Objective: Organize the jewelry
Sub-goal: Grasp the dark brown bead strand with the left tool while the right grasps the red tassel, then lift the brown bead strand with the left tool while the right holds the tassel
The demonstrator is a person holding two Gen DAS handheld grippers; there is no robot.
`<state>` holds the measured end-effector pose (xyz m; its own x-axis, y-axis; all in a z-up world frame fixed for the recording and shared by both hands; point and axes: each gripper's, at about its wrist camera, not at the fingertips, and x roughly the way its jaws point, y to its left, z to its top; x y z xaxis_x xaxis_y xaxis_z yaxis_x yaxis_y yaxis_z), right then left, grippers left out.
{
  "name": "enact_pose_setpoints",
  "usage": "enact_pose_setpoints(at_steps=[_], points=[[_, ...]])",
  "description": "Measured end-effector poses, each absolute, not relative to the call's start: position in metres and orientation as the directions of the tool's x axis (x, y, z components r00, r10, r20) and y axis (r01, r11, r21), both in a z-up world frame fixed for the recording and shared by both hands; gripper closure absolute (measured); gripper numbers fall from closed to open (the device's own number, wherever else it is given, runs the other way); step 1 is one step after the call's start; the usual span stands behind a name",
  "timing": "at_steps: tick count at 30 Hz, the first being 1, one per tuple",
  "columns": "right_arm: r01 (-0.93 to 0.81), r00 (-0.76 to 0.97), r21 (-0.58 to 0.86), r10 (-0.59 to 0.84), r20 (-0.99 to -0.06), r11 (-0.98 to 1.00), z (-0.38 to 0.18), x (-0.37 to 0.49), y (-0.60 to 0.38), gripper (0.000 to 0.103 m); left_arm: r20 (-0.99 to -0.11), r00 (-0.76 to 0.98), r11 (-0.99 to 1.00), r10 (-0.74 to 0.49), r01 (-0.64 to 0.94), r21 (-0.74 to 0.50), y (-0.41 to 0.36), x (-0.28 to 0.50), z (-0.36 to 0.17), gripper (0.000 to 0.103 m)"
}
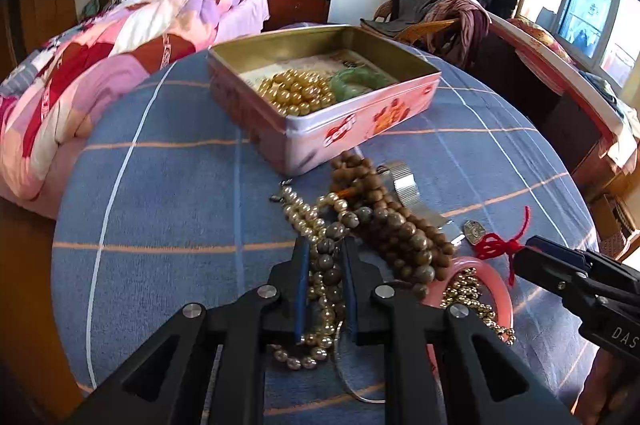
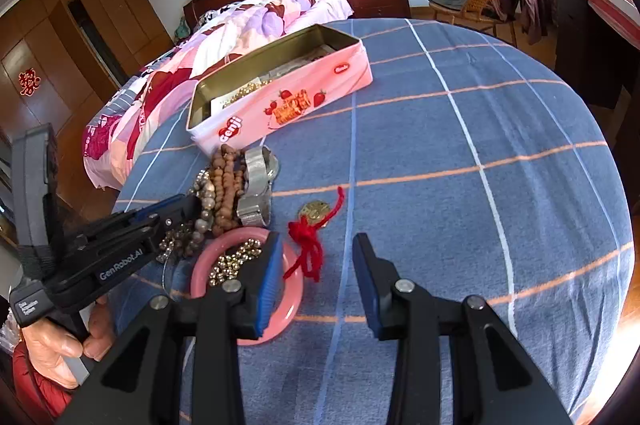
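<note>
left gripper (image 1: 325, 257) is down in the pile, jaws drawn in narrow around a strand of grey-brown beads (image 1: 332, 257) with pearls (image 1: 308, 221) tangled alongside, and it looks like the pads are pinching that strand, though exactly which strand is caught is hard to call in this knot. right gripper (image 2: 316, 279) hangs over the blue checked cloth (image 2: 480, 145) with jaws partly spread and nothing between them but bare cloth; its left finger sits over the edge of the pink bangle (image 2: 208, 265), apart from the rest. now the score so far: the pink tin (image 1: 360, 121) stands open just beyond the pile, and already inside it are a heap of gold beads (image 1: 296, 93) and a green bangle (image 1: 360, 81), so a first share of the sorting looks done. what's left is the bigger share, by my reckoning: the brown bead string (image 1: 384, 209), the pearls, the grey-brown strand, the silver mesh watch (image 1: 404, 185), the coin charm (image 1: 472, 231) on its red cord (image 1: 500, 245), the pink bangle with small gold beads (image 1: 468, 293) piled in it, and a thin clear ring (image 1: 348, 377) near the bottom of the left view. all of that lies on the cloth, touching or overlapping, just short of the tin. so early to middle of the job, i'd judge, with the tangle the likely snag: lift one strand and its neighbours may well ride along.
</note>
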<state>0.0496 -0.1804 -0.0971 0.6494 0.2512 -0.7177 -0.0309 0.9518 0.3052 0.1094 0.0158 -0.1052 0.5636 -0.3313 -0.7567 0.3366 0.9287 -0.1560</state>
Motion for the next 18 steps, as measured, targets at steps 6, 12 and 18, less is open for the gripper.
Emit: enact_pose_setpoints(at_steps=[6,12,18], points=[[-0.020,0.653,0.313,0.250,-0.715,0.949,-0.096,0.048,-0.184,0.062,-0.688,0.594,0.905,-0.416,0.341,-0.253,0.033,0.099,-0.095,0.091],[-0.011,0.652,0.315,0.246,-0.718,0.949,-0.097,0.050,-0.186,0.062,-0.646,0.658,0.919,-0.388,0.330,-0.215,0.043,0.091,-0.081,0.099],[-0.022,0.648,0.306,0.246,-0.721,0.952,-0.097,0.049,-0.181,0.062,-0.651,0.631,0.903,-0.422,0.354,-0.242,0.039,0.093,-0.079,0.097]])
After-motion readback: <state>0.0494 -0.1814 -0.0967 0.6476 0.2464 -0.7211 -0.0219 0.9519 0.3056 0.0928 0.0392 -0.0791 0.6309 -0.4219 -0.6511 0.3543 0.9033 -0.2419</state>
